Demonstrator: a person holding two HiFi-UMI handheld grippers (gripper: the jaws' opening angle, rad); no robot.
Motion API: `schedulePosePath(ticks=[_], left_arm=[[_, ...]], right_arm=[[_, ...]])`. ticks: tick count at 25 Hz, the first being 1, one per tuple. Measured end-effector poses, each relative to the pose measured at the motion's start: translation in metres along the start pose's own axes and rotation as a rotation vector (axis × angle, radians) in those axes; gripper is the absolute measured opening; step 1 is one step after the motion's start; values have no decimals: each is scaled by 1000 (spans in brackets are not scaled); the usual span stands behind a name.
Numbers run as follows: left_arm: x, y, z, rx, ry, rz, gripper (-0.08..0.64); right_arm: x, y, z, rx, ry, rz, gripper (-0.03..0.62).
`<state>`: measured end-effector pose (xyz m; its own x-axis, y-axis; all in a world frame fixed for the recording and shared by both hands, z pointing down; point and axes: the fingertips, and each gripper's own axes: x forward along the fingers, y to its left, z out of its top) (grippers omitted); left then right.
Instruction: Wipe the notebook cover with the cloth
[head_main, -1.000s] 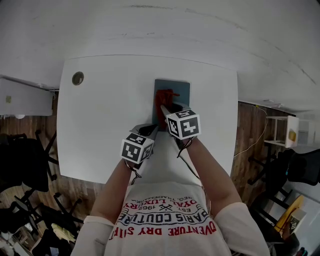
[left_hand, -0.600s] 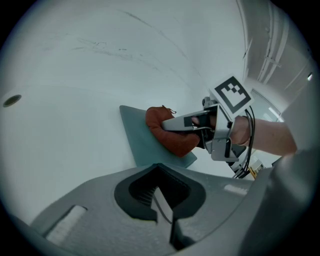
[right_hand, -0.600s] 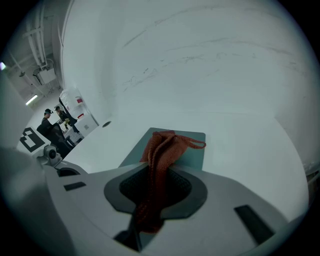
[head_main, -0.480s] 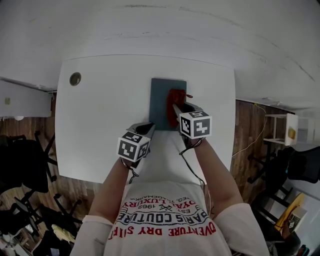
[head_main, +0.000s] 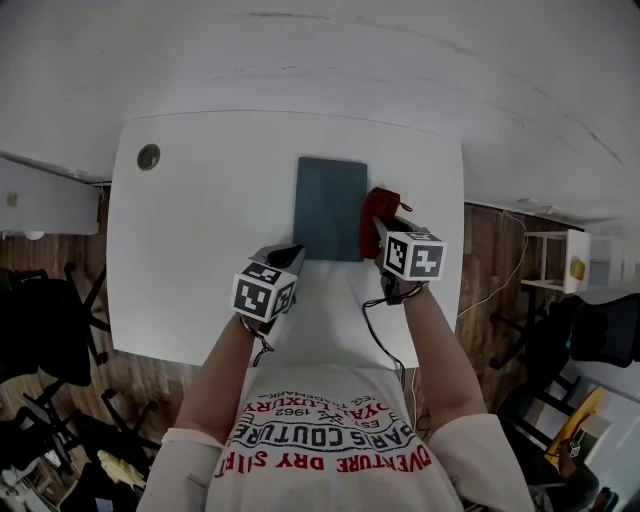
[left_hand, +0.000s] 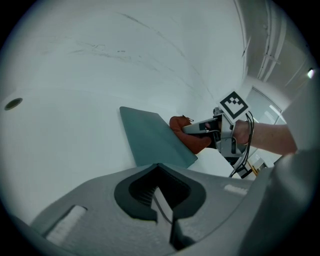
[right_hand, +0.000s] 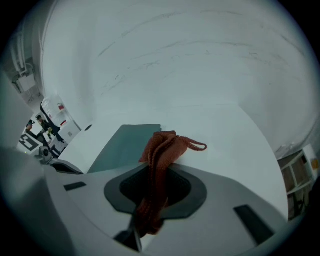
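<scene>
On the white table (head_main: 200, 250), the dark teal notebook (head_main: 331, 208) is laid flat, and its plain cover is bare. Just beside its right edge, the red knitted cloth (head_main: 376, 212) is held bunched between the jaws of the right gripper (head_main: 381, 228). The left gripper (head_main: 288, 256) is kept closed on nothing, near the notebook's near left corner.

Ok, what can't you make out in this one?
- Whether the cloth rests on the table or hangs above it: head view, right gripper covers its near end.
- Marks on the notebook: too small in every view.
- The notebook's right edge: right gripper view, behind the cloth.
</scene>
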<state>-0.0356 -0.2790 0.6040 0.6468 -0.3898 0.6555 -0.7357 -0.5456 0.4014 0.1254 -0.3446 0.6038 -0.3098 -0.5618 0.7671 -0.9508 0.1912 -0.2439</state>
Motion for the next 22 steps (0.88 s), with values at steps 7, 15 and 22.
schedulePosePath(ticks=[7, 15, 22], left_arm=[[0, 0, 1, 8, -3, 8, 9], [0, 0, 0, 12, -6, 10, 9], [0, 1, 0, 5, -4, 5, 9]], right_arm=[[-21, 3, 15, 12, -32, 19, 78], [-22, 95, 4, -136, -8, 185, 77], [-2, 152, -19, -232, 61, 267, 77]])
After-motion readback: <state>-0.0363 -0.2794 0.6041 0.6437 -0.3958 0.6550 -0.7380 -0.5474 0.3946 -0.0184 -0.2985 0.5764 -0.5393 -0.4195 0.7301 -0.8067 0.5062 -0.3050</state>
